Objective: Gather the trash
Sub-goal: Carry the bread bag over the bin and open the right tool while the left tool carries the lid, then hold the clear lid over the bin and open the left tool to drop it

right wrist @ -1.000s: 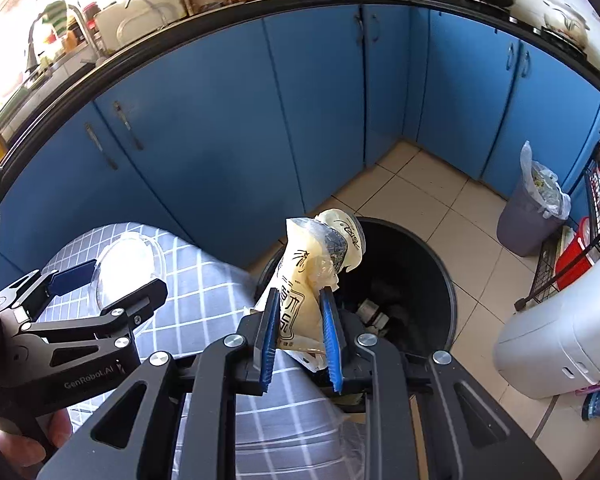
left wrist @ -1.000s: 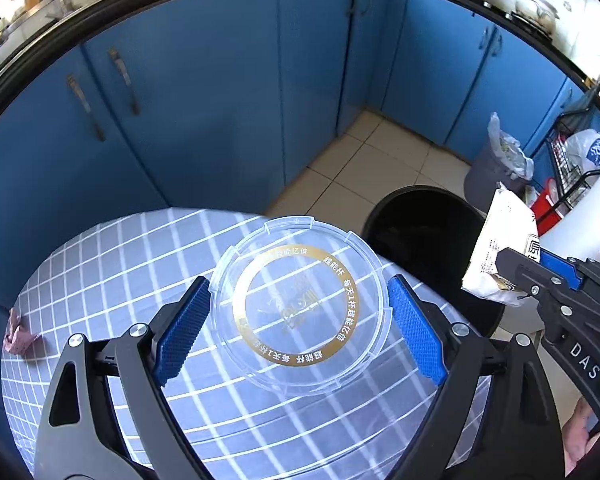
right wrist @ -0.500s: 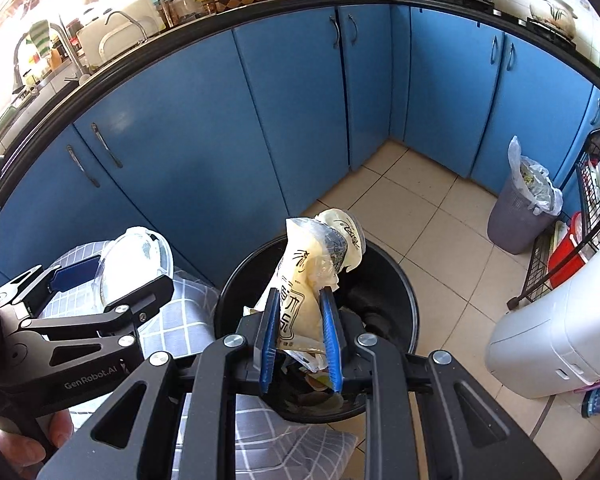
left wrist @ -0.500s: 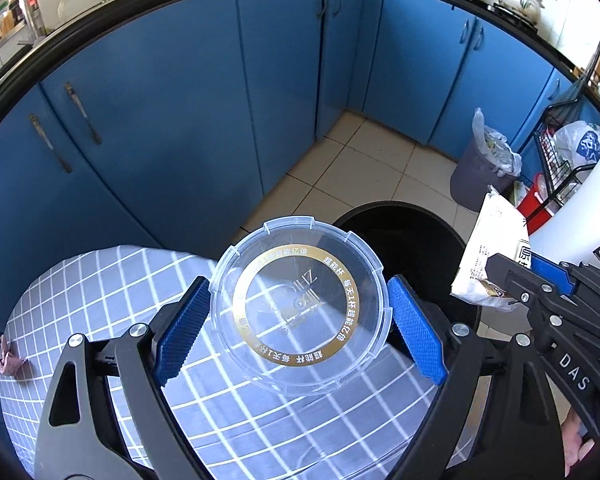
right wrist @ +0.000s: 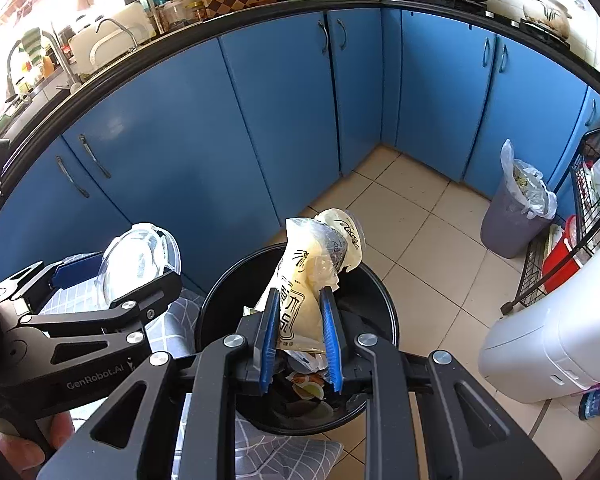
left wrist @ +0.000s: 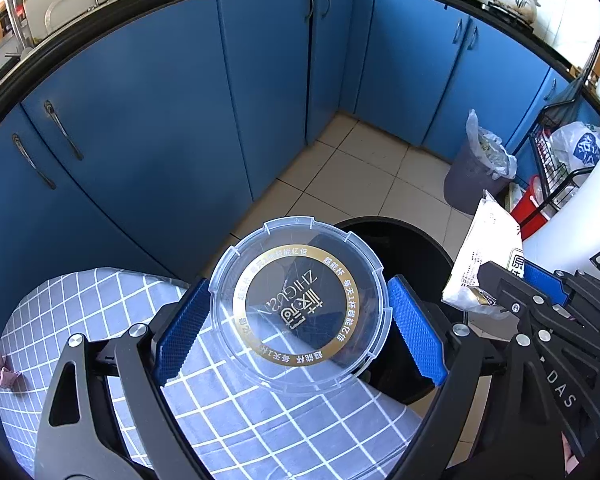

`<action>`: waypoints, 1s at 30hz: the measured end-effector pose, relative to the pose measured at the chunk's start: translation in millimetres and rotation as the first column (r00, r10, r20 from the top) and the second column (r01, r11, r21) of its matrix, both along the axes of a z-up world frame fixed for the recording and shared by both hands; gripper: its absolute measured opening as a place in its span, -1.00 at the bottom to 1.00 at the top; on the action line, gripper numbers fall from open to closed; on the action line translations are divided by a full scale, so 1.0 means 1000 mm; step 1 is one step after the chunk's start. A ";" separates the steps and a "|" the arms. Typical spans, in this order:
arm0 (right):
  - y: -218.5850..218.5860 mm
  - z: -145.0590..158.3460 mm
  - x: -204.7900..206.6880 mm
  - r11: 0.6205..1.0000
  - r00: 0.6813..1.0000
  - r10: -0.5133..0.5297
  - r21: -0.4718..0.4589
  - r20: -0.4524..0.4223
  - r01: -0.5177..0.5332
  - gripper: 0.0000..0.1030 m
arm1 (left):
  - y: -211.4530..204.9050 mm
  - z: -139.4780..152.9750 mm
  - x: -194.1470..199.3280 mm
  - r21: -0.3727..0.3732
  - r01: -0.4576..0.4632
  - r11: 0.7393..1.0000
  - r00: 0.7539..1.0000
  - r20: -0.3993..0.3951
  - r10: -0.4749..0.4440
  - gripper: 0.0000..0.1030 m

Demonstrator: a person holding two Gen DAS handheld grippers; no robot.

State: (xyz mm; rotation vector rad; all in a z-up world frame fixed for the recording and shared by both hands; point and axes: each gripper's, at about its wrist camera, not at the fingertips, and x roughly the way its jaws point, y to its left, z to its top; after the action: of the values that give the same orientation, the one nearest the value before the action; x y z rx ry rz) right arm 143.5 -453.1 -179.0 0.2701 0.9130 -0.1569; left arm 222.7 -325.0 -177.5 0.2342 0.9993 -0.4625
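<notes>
A clear round plastic lid with a gold printed ring is held flat over the rim of the black bin. A crumpled yellowish wrapper stands upright above the bin's opening, where other trash lies inside.

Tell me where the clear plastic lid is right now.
The clear plastic lid sits clamped in the left hand-held gripper, over the checked tablecloth's edge beside the black trash bin.
</notes>
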 end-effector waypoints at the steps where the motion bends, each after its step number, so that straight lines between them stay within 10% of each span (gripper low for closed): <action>1: -0.001 -0.001 0.000 1.000 1.000 -0.002 0.000 -0.002 0.002 -0.60 | -0.001 0.000 0.001 -0.002 0.000 1.000 1.000 -0.003 0.000 0.71; 20: 0.001 -0.005 0.004 1.000 1.000 0.012 -0.001 -0.007 -0.012 -0.60 | -0.002 0.001 0.004 -0.005 0.000 1.000 1.000 0.003 0.000 0.71; 30: -0.005 -0.004 0.001 1.000 1.000 -0.023 -0.008 -0.009 0.022 -0.10 | -0.005 0.000 0.008 -0.005 -0.004 1.000 1.000 0.000 0.004 0.70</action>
State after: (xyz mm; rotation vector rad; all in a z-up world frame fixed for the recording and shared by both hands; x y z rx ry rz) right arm 144.1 -457.7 -182.8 0.2721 0.9187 -0.1828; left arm 230.5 -329.8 -177.1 0.2277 0.9985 -0.4613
